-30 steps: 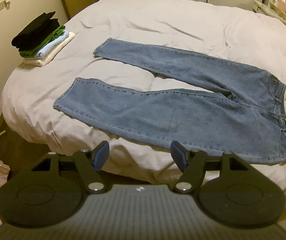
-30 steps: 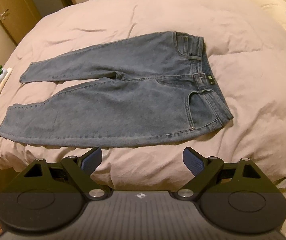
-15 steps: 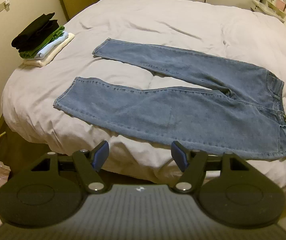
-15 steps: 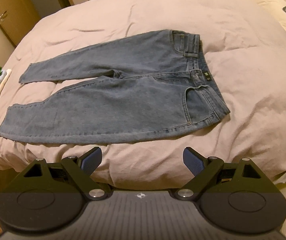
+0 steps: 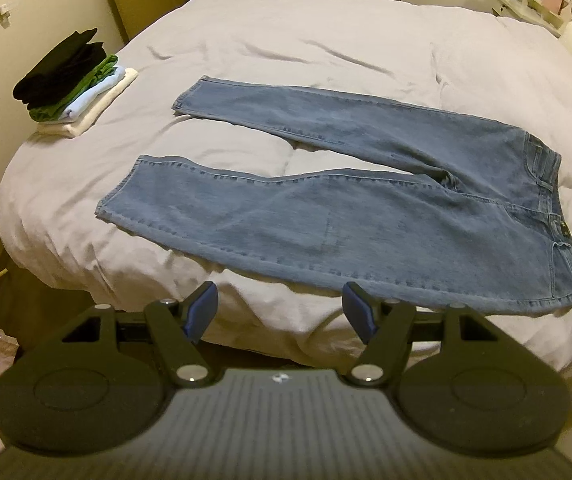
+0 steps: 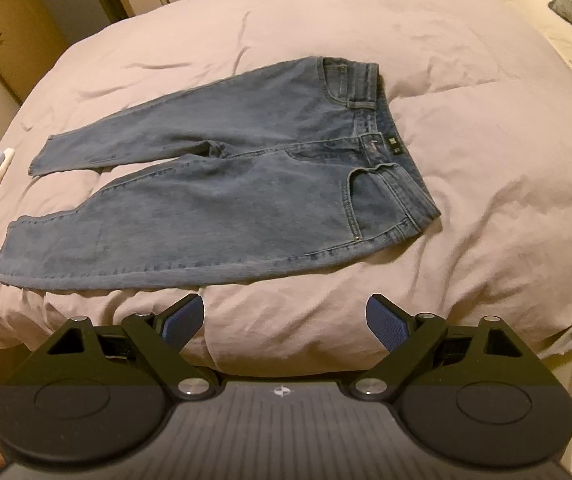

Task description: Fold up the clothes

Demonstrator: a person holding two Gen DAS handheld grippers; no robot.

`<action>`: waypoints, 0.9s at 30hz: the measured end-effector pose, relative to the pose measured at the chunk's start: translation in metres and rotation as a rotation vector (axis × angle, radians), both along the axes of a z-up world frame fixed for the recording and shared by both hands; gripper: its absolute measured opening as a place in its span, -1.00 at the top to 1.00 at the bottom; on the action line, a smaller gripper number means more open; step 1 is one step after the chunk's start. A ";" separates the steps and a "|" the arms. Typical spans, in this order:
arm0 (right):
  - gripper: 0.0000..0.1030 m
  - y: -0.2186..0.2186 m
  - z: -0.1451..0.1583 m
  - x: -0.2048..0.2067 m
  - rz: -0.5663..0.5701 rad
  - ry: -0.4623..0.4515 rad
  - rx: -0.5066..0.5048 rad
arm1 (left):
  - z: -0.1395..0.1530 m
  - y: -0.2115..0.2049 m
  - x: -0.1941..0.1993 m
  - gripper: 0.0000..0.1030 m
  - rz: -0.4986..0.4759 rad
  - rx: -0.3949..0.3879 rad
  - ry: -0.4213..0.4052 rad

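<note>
Lying spread flat across the bed [image 5: 286, 52], the jeans [image 5: 366, 208] run lengthwise from side to side in front of the person, not away from them. From the left wrist view the two leg hems point off to the left, toward a stack of folded clothes [image 5: 73, 80] near the bed's corner, and the waistband sits far to the right. The legs are splayed apart in a narrow V, with bare duvet showing between them.

The left tool [image 5: 281, 312] hovers just off the near edge of the bed, jaws standing moderately apart with nothing between them; the near leg's lower seam lies just beyond its tips. The right tool [image 6: 285, 320] hangs likewise short of the jeans [image 6: 221, 200], its jaws spread wider and also empty, with the waistband ahead and to its right.

So the left hand looks nearer the hem end and the right nearer the waist. My guess is the first fold brings one leg over the other, which means each tool reaching forward to the near side seam.
</note>
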State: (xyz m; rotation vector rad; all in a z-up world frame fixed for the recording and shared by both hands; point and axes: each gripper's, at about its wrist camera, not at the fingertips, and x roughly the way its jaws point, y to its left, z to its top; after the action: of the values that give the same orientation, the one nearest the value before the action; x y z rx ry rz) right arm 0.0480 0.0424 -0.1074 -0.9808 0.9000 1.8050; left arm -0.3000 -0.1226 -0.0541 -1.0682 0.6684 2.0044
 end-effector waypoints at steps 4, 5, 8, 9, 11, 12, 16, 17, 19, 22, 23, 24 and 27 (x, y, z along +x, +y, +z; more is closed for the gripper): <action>-0.75 0.005 0.000 -0.003 -0.005 -0.003 0.006 | -0.006 0.012 -0.003 -0.27 -0.013 -0.010 -0.006; -0.75 0.007 -0.001 -0.004 -0.007 -0.003 0.005 | -0.007 0.015 -0.004 -0.27 -0.017 -0.013 -0.008; -0.76 0.013 -0.003 -0.007 -0.010 -0.010 0.000 | -0.014 0.026 -0.007 -0.27 -0.024 -0.028 -0.019; -0.76 0.016 -0.005 -0.009 -0.011 -0.014 -0.004 | -0.016 0.030 -0.009 -0.27 -0.025 -0.033 -0.022; -0.77 0.022 -0.008 -0.013 -0.013 -0.021 -0.014 | -0.021 0.039 -0.013 -0.27 -0.028 -0.044 -0.029; -0.77 0.025 -0.010 -0.015 -0.014 -0.025 -0.019 | -0.023 0.044 -0.014 -0.27 -0.029 -0.048 -0.032; -0.95 0.041 -0.017 -0.027 -0.019 -0.037 -0.035 | -0.035 0.066 -0.027 -0.27 -0.039 -0.072 -0.046; -0.95 0.045 -0.019 -0.031 -0.020 -0.039 -0.039 | -0.038 0.072 -0.030 -0.27 -0.042 -0.078 -0.049; -0.95 0.057 -0.026 -0.041 -0.023 -0.048 -0.054 | -0.045 0.087 -0.040 -0.27 -0.054 -0.096 -0.053; -0.95 0.077 -0.037 -0.057 -0.021 -0.061 -0.084 | -0.054 0.111 -0.055 -0.27 -0.080 -0.115 -0.055; -0.95 0.085 -0.041 -0.063 -0.019 -0.066 -0.096 | -0.058 0.119 -0.060 -0.27 -0.093 -0.120 -0.055; -0.95 0.093 -0.045 -0.069 -0.017 -0.070 -0.107 | -0.062 0.130 -0.065 -0.27 -0.111 -0.127 -0.054; -0.95 0.116 -0.059 -0.089 -0.014 -0.074 -0.133 | -0.079 0.165 -0.080 -0.27 -0.161 -0.155 -0.059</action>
State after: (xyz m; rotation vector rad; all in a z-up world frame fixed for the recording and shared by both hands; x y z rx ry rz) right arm -0.0406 0.1581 -0.1661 -1.1144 0.9880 1.7036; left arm -0.3801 0.0427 -0.1328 -1.1221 0.8620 1.8003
